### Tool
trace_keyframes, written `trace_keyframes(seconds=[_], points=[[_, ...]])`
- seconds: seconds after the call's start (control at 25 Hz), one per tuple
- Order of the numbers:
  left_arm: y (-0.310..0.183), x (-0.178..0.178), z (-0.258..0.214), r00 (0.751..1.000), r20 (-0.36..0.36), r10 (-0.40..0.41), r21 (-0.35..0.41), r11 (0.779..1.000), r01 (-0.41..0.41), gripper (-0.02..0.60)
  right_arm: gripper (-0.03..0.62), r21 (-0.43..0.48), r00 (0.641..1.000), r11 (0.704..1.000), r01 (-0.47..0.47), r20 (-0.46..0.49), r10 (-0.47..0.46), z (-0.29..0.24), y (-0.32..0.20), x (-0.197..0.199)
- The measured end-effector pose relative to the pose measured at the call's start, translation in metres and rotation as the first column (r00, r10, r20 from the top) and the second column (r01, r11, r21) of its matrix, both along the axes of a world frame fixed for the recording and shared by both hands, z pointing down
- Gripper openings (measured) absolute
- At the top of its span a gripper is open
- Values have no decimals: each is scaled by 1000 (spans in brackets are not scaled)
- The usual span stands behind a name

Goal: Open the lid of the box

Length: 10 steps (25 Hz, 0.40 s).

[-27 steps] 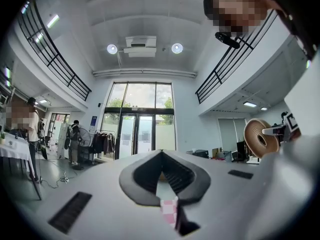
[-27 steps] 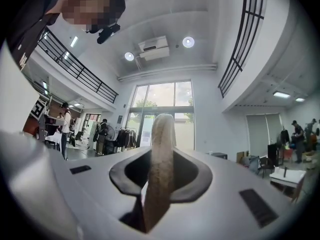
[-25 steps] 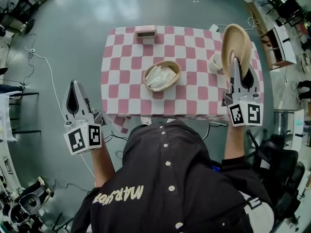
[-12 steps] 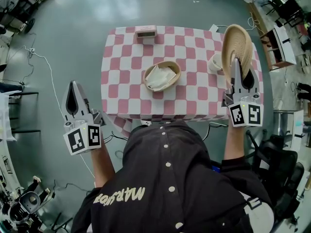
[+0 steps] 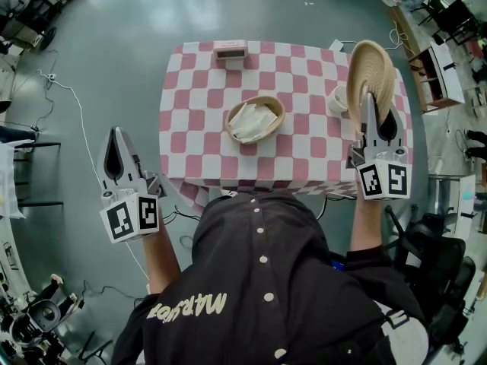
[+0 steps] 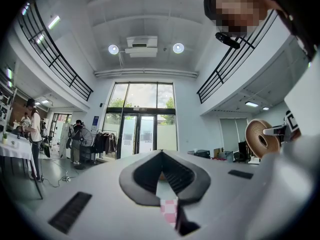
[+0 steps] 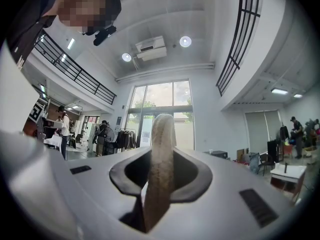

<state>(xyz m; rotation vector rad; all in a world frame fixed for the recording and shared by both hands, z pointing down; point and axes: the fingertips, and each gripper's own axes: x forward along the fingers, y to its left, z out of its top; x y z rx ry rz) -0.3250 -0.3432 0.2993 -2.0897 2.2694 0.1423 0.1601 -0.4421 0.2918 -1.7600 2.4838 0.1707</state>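
Note:
A woven oval box [image 5: 230, 113] with white paper [image 5: 251, 122] inside stands uncovered in the middle of the pink checked table [image 5: 190, 150]. Its woven lid [image 5: 370, 71] is lifted off and stands on edge above the table's right side, with my right gripper [image 5: 369, 97] shut on its rim. In the right gripper view the lid [image 7: 161, 164] shows edge-on between the jaws. My left gripper [image 5: 116, 131] hangs off the table's left side over the floor, shut and holding nothing; its tips [image 6: 161, 152] meet. The lid [image 6: 261, 137] also shows at the right of the left gripper view.
A small pink box [image 5: 230, 49] sits at the table's far edge. A white cup [image 5: 338, 99] stands near the right edge, beside the raised lid. Cables lie on the grey floor [image 5: 99, 74] to the left, and a black chair [image 5: 437, 257] stands at the right.

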Motion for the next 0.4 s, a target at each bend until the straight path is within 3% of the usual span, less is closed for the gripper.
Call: trace_keyframes(seconds=[0.4], points=[[-2, 2, -1, 1000, -1, 6, 0, 1000, -6, 11, 89, -3, 1000, 1000, 10, -9, -10, 2, -1, -3]])
